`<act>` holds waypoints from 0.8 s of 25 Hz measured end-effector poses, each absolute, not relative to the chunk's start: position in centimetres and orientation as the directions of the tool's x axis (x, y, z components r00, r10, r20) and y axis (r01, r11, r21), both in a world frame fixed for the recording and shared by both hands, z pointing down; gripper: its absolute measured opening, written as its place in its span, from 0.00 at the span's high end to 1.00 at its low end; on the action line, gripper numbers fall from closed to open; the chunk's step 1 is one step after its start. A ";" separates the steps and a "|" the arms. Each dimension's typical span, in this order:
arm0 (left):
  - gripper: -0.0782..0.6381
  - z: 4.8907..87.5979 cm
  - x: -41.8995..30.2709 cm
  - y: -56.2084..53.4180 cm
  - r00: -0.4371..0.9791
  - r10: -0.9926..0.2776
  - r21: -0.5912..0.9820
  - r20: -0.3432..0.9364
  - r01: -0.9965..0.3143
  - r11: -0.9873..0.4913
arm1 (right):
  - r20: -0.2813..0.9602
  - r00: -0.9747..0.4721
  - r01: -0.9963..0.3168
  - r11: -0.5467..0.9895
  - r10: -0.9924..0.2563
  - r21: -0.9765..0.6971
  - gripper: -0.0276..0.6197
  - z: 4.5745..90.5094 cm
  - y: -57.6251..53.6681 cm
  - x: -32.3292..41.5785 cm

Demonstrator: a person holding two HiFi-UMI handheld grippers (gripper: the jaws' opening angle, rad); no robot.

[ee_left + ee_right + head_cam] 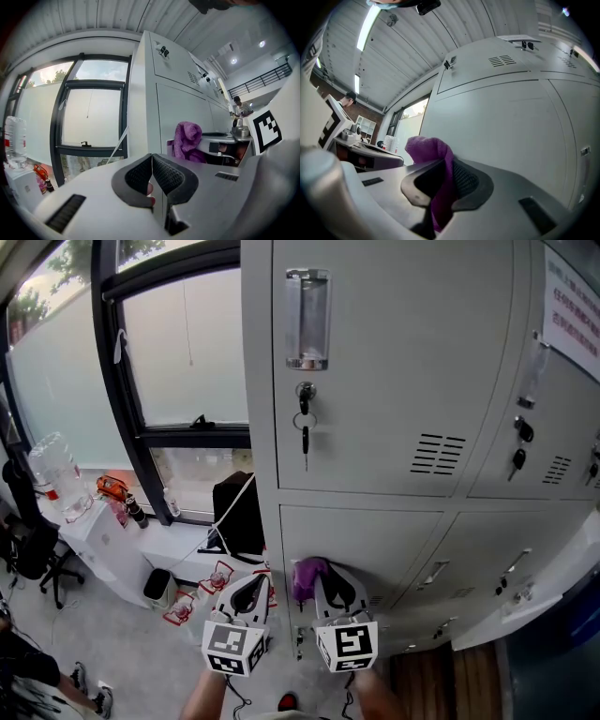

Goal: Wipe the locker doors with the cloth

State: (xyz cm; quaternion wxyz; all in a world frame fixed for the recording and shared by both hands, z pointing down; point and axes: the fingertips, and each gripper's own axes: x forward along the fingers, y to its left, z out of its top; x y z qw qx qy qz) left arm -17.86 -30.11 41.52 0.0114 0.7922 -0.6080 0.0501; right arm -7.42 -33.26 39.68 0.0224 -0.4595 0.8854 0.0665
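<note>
Looking steeply down from the head view, a bank of grey metal lockers fills the frame from 12 o'clock to 3 o'clock. The upper locker door [394, 381] has a clear recessed handle [307, 320] near its top left corner, and below it a key [305, 439] hangs from the lock. Slotted vents [438, 454] sit at the door's lower right. Under it is the lower locker door [375, 540]. At 6 o'clock both grippers are held side by side, each with a marker cube at its near end. The left gripper [248, 589] is at 7 o'clock of the lower door's top left corner, off the locker's edge. In the left gripper view its fingers [171, 176] are pressed together, pad against pad, with nothing caught between them. The right gripper [328, 579] points at the lower door near that same corner. In the right gripper view its fingers [464, 180] are clamped on a purple cloth [429, 147], which bunches up above the fingertips and hangs down between the pads. From the head view the cloth [306, 576] lies against the top left part of the lower door, though no view shows whether it touches the metal. At 9 to 11 o'clock is a black-framed window [178, 352], with a large clear water bottle [56, 474] on a white bench [103, 540] at 9 o'clock.
</note>
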 end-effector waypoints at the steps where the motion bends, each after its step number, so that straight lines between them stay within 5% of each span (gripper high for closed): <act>1: 0.86 41.5 -17.8 -30.2 0.259 -0.961 -0.043 0.093 -0.964 -0.263 | -0.099 -0.577 -0.816 0.569 -0.811 0.098 0.87 39.7 -33.3 -7.4; 20: 0.86 41.6 -15.4 -31.0 0.305 -0.948 -0.034 0.090 -0.950 -0.309 | -0.075 -0.520 -0.853 0.513 -0.851 0.099 0.86 39.9 -33.9 -3.2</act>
